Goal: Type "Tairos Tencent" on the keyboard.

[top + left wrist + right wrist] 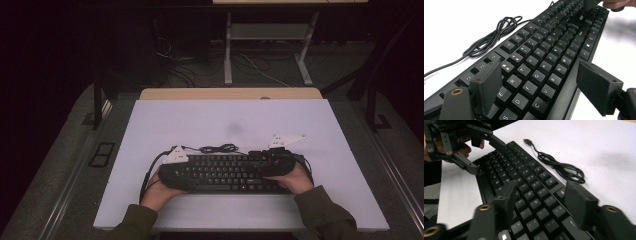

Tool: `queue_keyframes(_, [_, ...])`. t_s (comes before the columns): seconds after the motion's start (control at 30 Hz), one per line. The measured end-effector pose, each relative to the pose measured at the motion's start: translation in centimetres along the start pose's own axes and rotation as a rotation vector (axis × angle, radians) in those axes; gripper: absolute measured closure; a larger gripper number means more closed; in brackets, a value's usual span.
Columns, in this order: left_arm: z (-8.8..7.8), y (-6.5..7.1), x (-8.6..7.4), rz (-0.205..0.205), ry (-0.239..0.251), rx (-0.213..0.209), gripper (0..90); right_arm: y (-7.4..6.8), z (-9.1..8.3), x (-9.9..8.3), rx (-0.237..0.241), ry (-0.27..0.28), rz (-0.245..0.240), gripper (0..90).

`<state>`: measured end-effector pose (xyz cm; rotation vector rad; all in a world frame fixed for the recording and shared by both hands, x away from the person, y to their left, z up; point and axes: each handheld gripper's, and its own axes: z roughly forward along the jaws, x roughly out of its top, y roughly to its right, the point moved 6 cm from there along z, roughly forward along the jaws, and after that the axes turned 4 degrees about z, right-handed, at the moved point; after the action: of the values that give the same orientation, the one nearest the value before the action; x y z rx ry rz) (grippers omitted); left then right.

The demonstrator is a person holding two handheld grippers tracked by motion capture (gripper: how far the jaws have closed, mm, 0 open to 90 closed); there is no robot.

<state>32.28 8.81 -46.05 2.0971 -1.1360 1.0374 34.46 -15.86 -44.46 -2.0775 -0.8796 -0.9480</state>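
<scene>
High view: one black full-size keyboard on a white tabletop, dark room and cabled floor behind.
Two grippers, left gripper and right gripper, sit at its ends (hands behind them). Left gripper view: jaws apart, straddling the keyboard's width, pads not pressing. Right gripper view: jaws part-open over the keys; one coiled black cable beside.

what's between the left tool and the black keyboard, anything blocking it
Nothing visible. The left tool already straddles the left end of the black keyboard, one pad over the function-key row and the other off the front edge, not pressing. The coiled black cable lies on the white table behind the keyboard, out of the way.
</scene>
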Motion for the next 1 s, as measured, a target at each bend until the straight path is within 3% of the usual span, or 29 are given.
queue_keyframes(0.17, [0.2,-0.1,0.0,-0.007,0.004,-0.002,18.8,0.2,-0.9,-0.6,-0.005,-0.017,-0.003,66.3])
queue_keyframes(0.5, [0.7,0.0,0.2,-0.009,0.001,-0.005,18.4,0.0,-1.9,-2.2,0.003,-0.073,-0.023,88.9])
queue_keyframes(1.0, [1.1,-0.4,0.5,-0.024,0.005,0.004,18.4,-0.1,-2.7,-4.2,-0.009,-0.146,-0.037,89.4])
